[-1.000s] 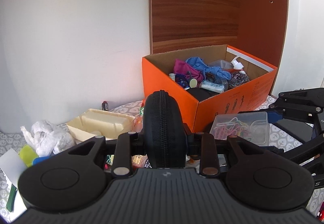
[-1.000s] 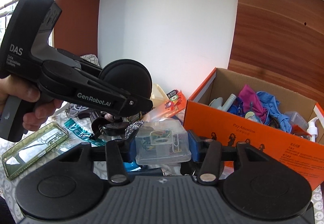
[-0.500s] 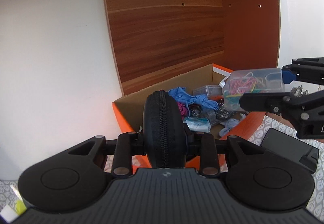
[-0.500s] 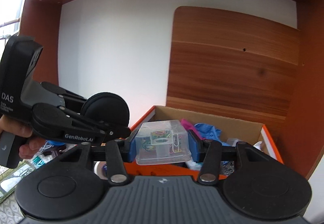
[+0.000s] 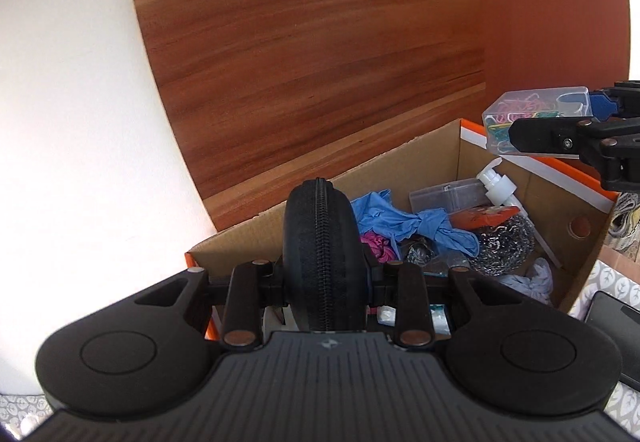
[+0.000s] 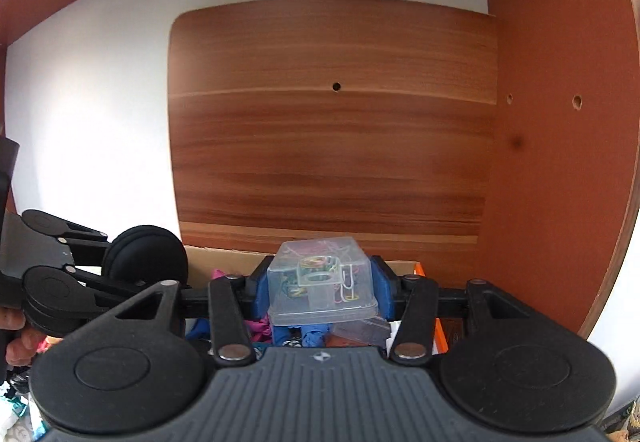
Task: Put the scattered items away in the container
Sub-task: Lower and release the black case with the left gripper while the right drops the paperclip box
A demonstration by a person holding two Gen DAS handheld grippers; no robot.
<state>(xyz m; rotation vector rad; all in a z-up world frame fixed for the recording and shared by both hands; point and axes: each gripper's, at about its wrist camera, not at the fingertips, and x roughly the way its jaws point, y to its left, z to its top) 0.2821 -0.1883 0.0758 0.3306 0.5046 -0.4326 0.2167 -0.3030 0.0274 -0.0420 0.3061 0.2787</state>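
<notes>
My left gripper is shut on a round black zip case and holds it over the near left part of the orange cardboard box. My right gripper is shut on a clear plastic box of coloured paper clips, held above the box's right side; it also shows in the left wrist view. The left gripper and the black case show at the left of the right wrist view. The box holds blue gloves, a steel scourer, pink cloth and a white bottle.
A wooden panel stands right behind the box and a red-brown cabinet side to its right. A dark flat device lies on the patterned cloth to the right of the box. Small clutter shows at the lower left of the right wrist view.
Both grippers have risen from the table and moved forward over the orange box, each still holding its item. The box's inside now fills the lower part of the left wrist view.
</notes>
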